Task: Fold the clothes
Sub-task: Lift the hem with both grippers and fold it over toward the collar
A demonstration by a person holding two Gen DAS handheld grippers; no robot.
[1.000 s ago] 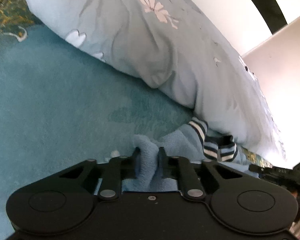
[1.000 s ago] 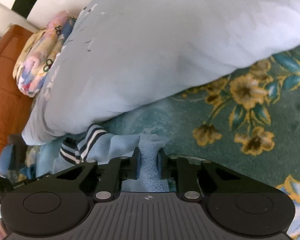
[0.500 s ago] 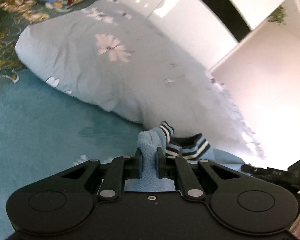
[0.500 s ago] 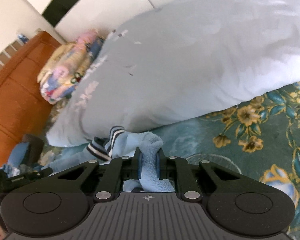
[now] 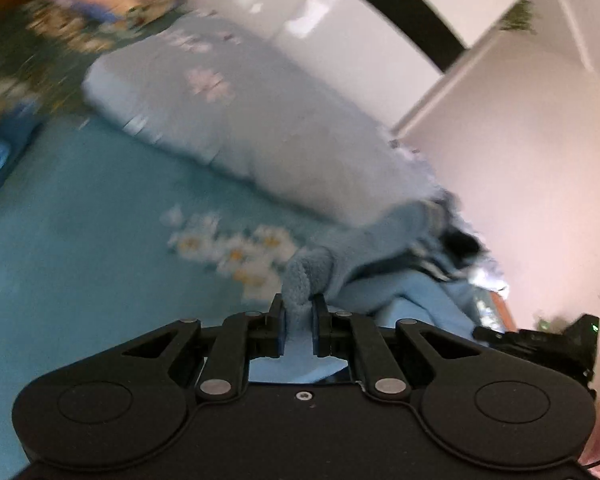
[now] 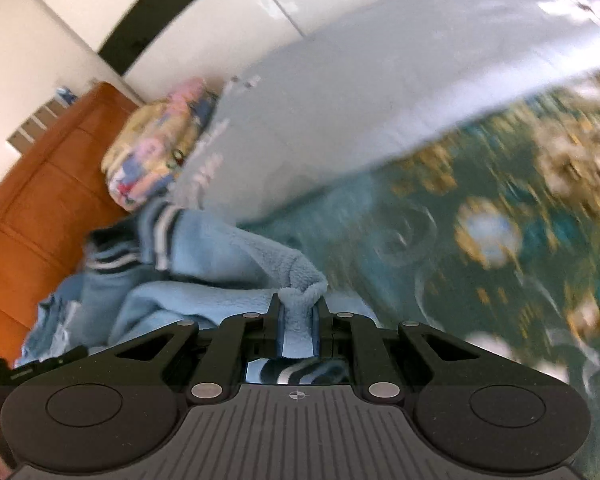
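Above the teal floral bedspread, a light-blue fleece garment, lifted and slung between two claws. Dark-and-white striped cuffs bunched toward the middle, sagging. Left gripper nearly closed, a thick fold of fleece pinched between its jaws; right gripper likewise clamped on a tuft of the same cloth. Just behind, a pale grey-blue duvet with flower prints; farther off, a rolled patterned blanket against an orange wooden headboard. Both views blurred, probably by quick movement. Risks, judging from here: small bites of plush pile, so possible slipping under a sharp swing; uneven pull twisting the garment rather than spreading it; trailing cuffs likely to snag or drag on the duvet edge and spoil a clean lay-down.
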